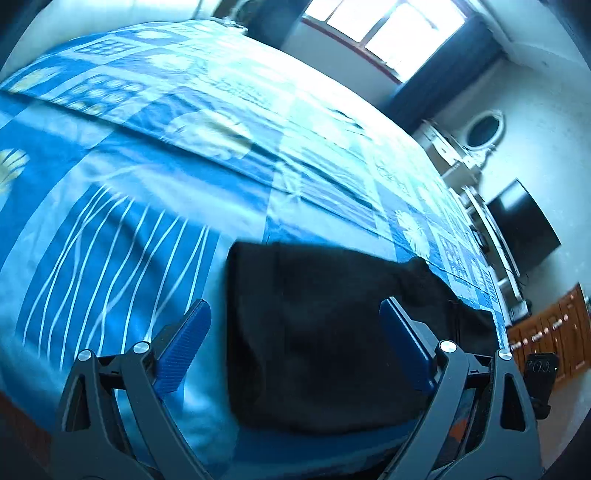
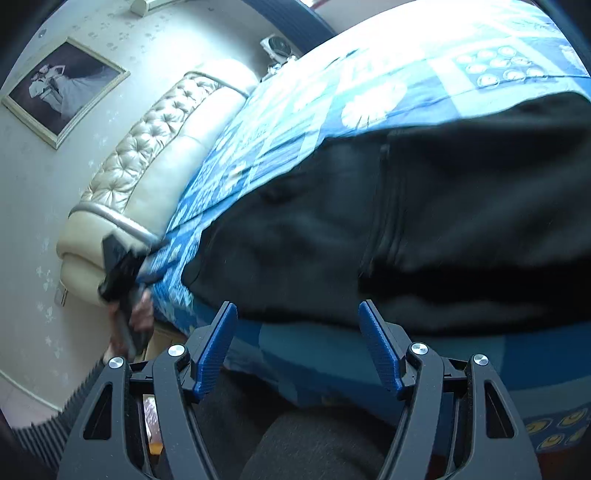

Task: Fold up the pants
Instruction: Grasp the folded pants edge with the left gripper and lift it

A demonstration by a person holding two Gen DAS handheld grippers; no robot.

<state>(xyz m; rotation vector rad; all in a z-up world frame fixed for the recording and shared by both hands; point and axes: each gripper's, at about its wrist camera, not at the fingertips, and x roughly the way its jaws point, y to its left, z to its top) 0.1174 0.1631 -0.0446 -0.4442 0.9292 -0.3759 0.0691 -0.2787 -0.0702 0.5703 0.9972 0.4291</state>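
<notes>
Black pants (image 1: 314, 332) lie in a folded bundle on the blue patterned bedspread (image 1: 147, 184), close to the bed's near edge. My left gripper (image 1: 295, 306) hovers over them with its blue pads wide apart; the cloth shows between the fingers and neither pad presses on it. In the right wrist view the pants (image 2: 424, 221) spread across the middle and right, with a seam or waistband running down them. My right gripper (image 2: 296, 306) stands open just in front of their near edge, nothing gripped. A hand (image 2: 142, 310) holding a dark tool shows blurred at the bed's corner.
A cream tufted headboard (image 2: 155, 155) and a framed picture (image 2: 62, 88) are at the left. A window (image 1: 391, 33), a white dresser with an oval mirror (image 1: 480, 129), a dark screen (image 1: 524, 225) and a wooden cabinet (image 1: 550, 332) line the far side. A dark-clad leg (image 2: 314, 443) is below.
</notes>
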